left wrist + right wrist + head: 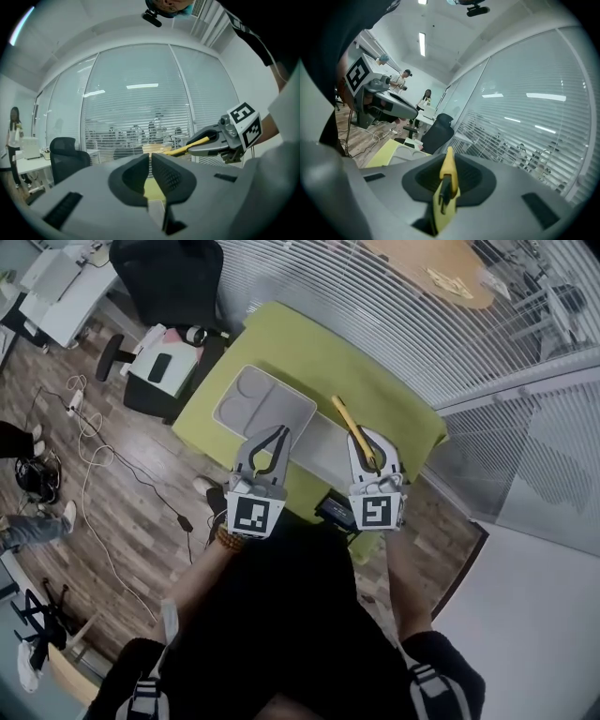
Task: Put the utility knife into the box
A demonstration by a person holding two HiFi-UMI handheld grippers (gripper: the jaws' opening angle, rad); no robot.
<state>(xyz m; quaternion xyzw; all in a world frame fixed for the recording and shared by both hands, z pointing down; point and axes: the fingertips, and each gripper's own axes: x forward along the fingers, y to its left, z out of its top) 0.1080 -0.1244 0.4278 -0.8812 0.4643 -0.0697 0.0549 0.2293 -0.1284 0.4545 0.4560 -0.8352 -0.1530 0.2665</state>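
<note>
Lime-green table [281, 343] carries a shallow grey moulded box [281, 395]. Slim yellow plastic utility knife [446, 187] is held above the table, not yet in the box, clamped in R gripper [371, 442]; L gripper [279, 432] jaws together, nothing btwn. Judged light, stiff, smooth-sided: grip mid-handle, firm, clear of blade end.

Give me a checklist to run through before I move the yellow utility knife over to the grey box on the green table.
1. Yellow utility knife clamped in the right gripper: ok.
2. Blade retracted: cannot tell.
3. Grey two-recess box open on the green table, recesses bare: ok.
4. Left gripper empty, jaws together: ok.
5. Way to the box free: not ok; in the head view the left gripper overlaps the box's near corner.
</note>
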